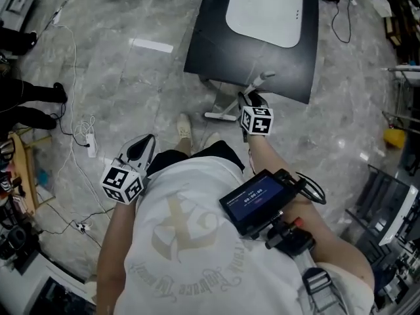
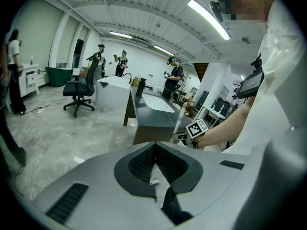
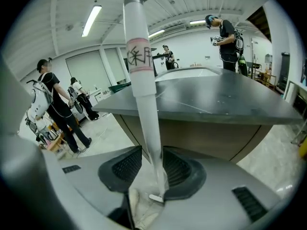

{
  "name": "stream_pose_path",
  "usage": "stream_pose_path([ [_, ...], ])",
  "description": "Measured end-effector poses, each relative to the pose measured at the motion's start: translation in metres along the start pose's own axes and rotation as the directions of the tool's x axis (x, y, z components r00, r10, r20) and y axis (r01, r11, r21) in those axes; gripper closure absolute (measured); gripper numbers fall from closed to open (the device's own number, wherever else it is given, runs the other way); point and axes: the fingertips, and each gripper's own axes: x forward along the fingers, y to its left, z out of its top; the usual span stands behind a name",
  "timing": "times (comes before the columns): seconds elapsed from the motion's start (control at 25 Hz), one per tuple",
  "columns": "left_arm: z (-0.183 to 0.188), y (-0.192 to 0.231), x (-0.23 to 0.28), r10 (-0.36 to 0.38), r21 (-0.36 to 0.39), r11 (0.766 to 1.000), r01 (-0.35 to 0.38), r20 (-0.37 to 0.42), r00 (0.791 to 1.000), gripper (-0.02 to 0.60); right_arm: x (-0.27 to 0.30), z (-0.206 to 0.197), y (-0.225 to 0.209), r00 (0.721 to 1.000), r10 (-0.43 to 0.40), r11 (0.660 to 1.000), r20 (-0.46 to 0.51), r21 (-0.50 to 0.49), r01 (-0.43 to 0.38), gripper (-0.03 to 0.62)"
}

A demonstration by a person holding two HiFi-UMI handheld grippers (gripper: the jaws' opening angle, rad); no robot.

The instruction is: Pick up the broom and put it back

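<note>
The broom has a white handle [image 3: 141, 80] with a pink band and writing near its top. It stands upright in front of the dark table [image 3: 216, 99]. In the head view the handle [image 1: 261, 80] leans by the table's near edge, its lower end [image 1: 220, 116] on the floor. My right gripper [image 3: 152, 164] is open around the handle, which rests against the right pad with a gap on the left. It shows beside the handle in the head view [image 1: 251, 101]. My left gripper [image 1: 142, 148] is shut and empty, low at the left, away from the broom [image 2: 182, 116].
A white basin-like panel [image 1: 266, 8] lies on the dark table [image 1: 216, 38]. Cables and a power strip [image 1: 90, 143] trail over the floor at left, near a person's feet [image 1: 39, 94]. Racks [image 1: 394, 202] stand at right. An office chair [image 2: 79, 92] and several people are farther off.
</note>
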Motion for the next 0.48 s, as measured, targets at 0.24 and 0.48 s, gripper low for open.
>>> stream_pose_path([
  [0.24,-0.005,-0.004,-0.014,0.047,-0.012,0.999,-0.047,0.005,0.999,0.569,0.003,-0.005,-0.002,1.0,-0.005,1.0,-0.007,-0.019,0.004,0.487],
  [0.48,-0.017,-0.005,-0.015,0.056,-0.029,0.998,-0.057,-0.008,0.998,0.57,0.007,-0.009,0.003,1.0,0.021,0.998,-0.018,-0.054,-0.022,0.493],
])
